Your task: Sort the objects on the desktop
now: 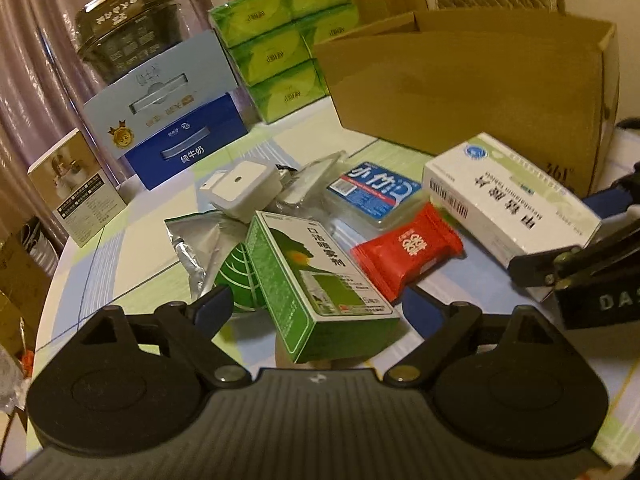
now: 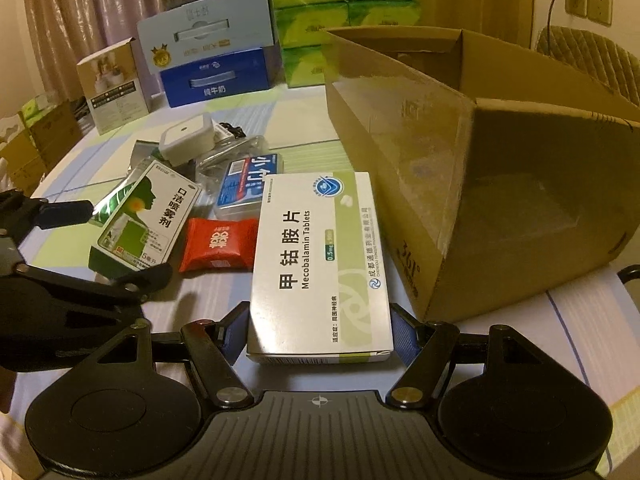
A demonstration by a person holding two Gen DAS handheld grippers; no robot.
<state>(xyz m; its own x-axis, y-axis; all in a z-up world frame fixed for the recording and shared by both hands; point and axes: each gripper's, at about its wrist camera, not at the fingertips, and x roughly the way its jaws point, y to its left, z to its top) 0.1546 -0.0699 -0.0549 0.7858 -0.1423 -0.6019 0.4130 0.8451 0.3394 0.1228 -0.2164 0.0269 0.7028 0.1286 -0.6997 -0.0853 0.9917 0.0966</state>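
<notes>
Right gripper [image 2: 320, 332] straddles the white box [image 2: 320, 264] at centre frame, jaws wide; left gripper [image 1: 320, 304] likewise around the green box [image 1: 320, 276]. Closing off-centre could twist either box against the red packet [image 2: 218, 244].

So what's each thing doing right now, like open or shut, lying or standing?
Left gripper: open, fingers either side of the green box.
Green box: closed, tilted, resting on the pile.
Right gripper: open, fingers either side of the white tablet box.
White tablet box: closed, lying flat.
Red snack packet: sealed, lying flat.
Cardboard box: open at the top, upright.
</notes>
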